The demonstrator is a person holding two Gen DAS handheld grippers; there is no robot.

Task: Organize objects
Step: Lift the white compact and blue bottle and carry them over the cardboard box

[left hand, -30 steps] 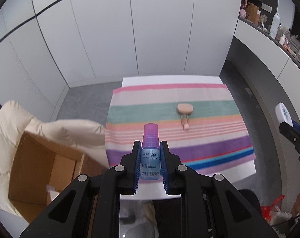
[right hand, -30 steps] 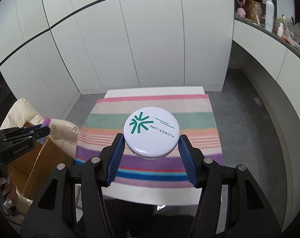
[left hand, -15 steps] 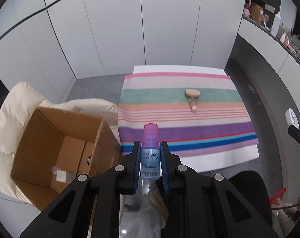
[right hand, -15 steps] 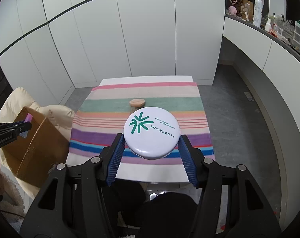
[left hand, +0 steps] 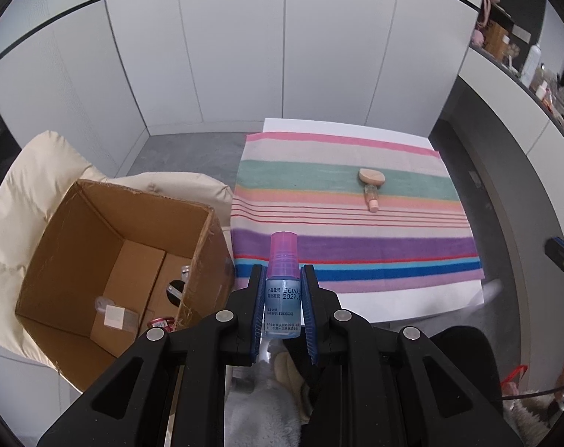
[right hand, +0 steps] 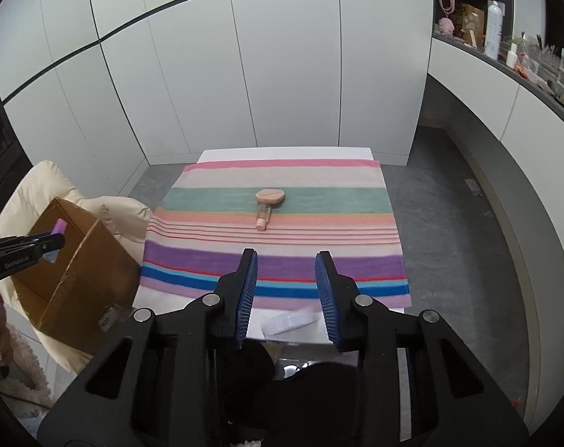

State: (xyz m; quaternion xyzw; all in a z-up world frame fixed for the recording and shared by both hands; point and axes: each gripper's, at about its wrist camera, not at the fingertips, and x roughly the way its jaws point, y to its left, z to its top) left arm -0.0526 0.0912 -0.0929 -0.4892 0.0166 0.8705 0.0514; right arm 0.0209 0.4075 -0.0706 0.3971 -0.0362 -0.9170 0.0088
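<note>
My left gripper [left hand: 282, 272] is shut on a small blue bottle with a pink cap [left hand: 282, 298], held upright just right of an open cardboard box [left hand: 95, 223]. The right gripper [right hand: 286, 260] hangs over the near edge of the striped cloth [right hand: 274, 264]. Its jaws are closing with a gap and nothing pressed between the pads. A blurred white shape [right hand: 291, 322] shows below them at the table's front edge. A peach puff [right hand: 270, 196] and a small pink-capped bottle [right hand: 262, 219] lie mid-cloth. The left gripper [right hand: 54, 242] also shows above the box [right hand: 77, 272].
The box sits on a cream padded chair [left hand: 28, 193] left of the white table [left hand: 412, 301] and holds several small items. White cabinet walls stand behind. A counter with bottles [right hand: 494, 29] runs along the right. Grey floor surrounds the table.
The white round compact has left the right gripper, and the jaws stand narrower. The left gripper with its bottle shifted left, bringing the open box fully into view.
</note>
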